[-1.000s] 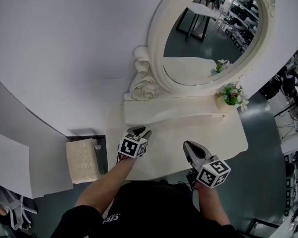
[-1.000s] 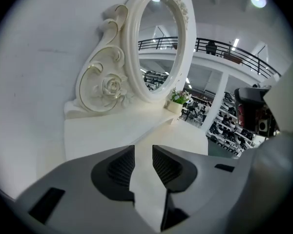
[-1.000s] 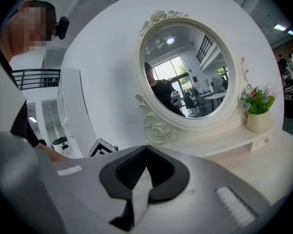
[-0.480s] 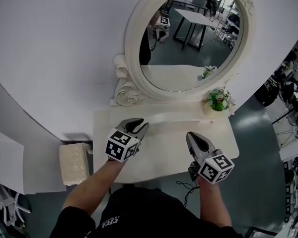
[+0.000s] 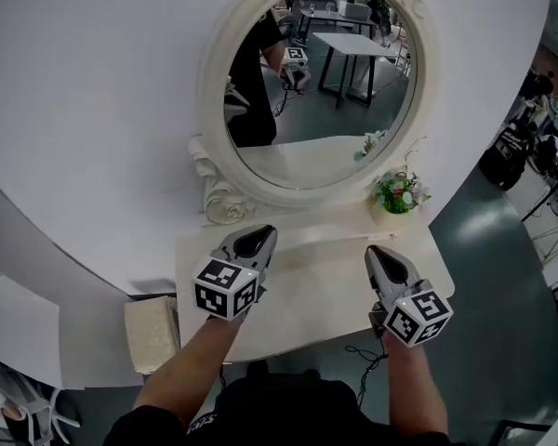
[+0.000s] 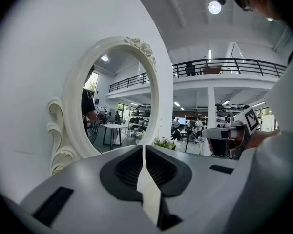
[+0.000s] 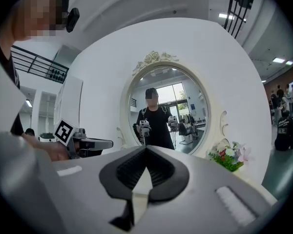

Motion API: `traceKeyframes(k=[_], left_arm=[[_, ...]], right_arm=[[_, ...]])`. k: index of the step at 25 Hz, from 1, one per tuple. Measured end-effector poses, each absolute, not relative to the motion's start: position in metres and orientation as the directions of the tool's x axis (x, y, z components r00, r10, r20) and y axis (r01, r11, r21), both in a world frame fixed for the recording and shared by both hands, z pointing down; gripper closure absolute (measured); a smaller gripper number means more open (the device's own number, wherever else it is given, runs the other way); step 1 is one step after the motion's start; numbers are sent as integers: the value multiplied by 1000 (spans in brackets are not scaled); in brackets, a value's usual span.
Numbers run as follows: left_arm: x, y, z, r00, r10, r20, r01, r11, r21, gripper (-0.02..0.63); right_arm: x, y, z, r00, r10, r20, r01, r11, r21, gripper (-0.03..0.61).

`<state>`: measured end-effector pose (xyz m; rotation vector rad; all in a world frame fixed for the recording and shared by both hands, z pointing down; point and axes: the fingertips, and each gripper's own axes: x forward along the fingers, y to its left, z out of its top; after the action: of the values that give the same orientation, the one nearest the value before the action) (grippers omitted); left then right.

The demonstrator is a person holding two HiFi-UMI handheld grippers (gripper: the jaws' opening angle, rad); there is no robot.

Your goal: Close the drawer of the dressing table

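Observation:
The white dressing table (image 5: 307,291) stands against the curved wall under its oval mirror (image 5: 316,72). No drawer front shows from above; the table's front edge hides it. My left gripper (image 5: 260,235) hovers over the left part of the table top, pointing at the mirror. Its jaws are closing and the tips (image 6: 142,147) meet with nothing between them. Over the right part my right gripper (image 5: 379,252) is held level, its tips (image 7: 146,149) together and empty. Neither gripper touches the table.
A small pot of flowers (image 5: 397,193) stands at the back right of the table top. A cream padded stool (image 5: 151,333) sits on the floor left of the table. The mirror reflects a person and a white table behind.
Both grippers have risen from the table's front edge to over its top. The left jaws have come together. The head view has tilted up, showing more of the mirror.

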<state>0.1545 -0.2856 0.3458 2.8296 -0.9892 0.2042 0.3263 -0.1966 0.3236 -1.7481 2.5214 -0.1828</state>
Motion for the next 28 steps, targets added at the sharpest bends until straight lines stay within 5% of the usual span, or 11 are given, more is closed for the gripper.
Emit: traceKeyframes(k=[7,28], left_arm=[[159,-294,333,773,-614,160,-620,-784,-12,603],[154,-313,335,772,-618,151,-627,-779,17,607]], right_arm=[[328,-201,302,-288,-953,-93,-947,297,-118,569],[339,-201,305,-281,-958,-57,-958,284,-37,571]])
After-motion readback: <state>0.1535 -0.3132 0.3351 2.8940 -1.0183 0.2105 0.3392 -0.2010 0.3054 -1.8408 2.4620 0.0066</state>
